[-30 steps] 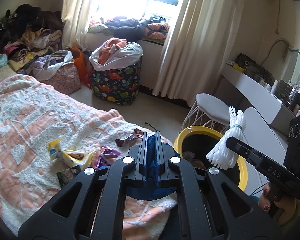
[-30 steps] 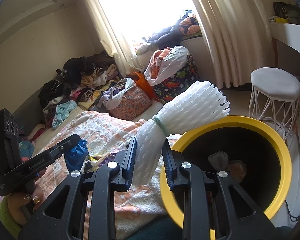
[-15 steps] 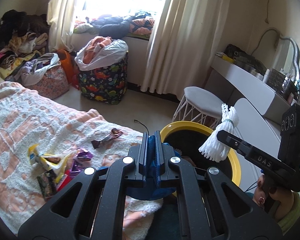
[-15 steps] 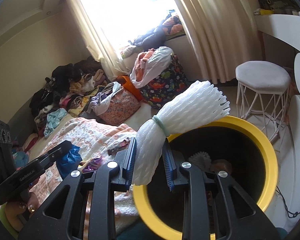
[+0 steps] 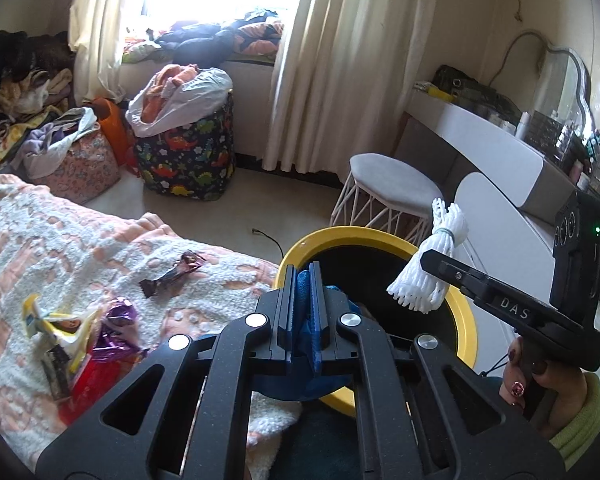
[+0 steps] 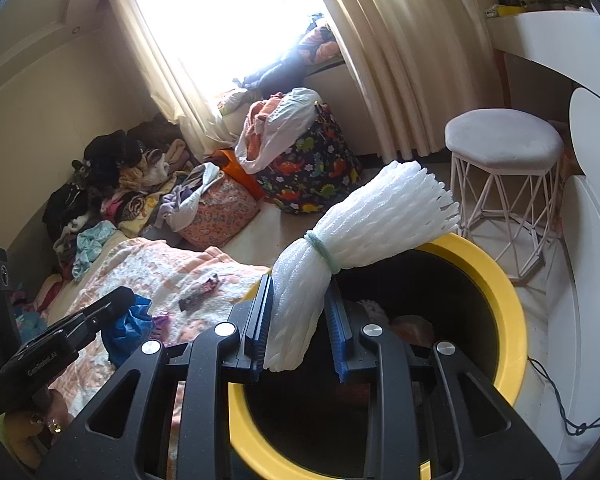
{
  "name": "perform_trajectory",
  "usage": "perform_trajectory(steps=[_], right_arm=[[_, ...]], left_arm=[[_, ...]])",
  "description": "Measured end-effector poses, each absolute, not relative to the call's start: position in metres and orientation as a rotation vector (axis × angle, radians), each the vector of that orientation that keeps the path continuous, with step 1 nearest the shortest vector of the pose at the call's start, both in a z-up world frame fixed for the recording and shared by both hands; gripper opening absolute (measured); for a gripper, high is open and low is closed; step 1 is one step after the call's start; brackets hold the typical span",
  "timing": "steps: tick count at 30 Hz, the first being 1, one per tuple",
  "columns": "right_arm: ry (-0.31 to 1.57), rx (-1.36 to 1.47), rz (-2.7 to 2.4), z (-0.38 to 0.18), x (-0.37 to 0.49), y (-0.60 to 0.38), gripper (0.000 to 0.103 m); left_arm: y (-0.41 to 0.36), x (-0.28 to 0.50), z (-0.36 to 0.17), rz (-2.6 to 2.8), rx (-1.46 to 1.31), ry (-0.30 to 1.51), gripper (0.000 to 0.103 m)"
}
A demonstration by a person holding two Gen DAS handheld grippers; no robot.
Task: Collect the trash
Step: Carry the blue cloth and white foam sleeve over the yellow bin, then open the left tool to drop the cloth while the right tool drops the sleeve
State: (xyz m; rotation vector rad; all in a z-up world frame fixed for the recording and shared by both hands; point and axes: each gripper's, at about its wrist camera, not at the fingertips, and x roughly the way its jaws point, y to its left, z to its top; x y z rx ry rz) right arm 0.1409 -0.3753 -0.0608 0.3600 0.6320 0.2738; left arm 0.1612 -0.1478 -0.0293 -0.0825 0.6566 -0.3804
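Over the yellow-rimmed bin [image 6: 504, 292] beside the blanketed bed [image 5: 60, 240], the right hand-held gripper [image 6: 300, 332] grasps a white foam net bundle [image 6: 364, 236]; the left hand-held gripper [image 5: 304, 304] is clenched on blue plastic [image 5: 302, 284]. Wrappers [image 5: 76, 324] litter the bed.

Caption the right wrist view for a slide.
Right gripper holds a white foam net bundle over the yellow-rimmed bin.
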Motion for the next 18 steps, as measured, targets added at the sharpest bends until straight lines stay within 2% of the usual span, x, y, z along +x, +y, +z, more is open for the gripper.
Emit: perform_trajectory(steps=[18], right_arm=[[0.738, 0.348, 0.27, -0.091, 0.157, -0.393, 0.025]], left_arm=[[-0.199, 0.213, -0.062, -0.459, -0.097, 0.757, 0.003]])
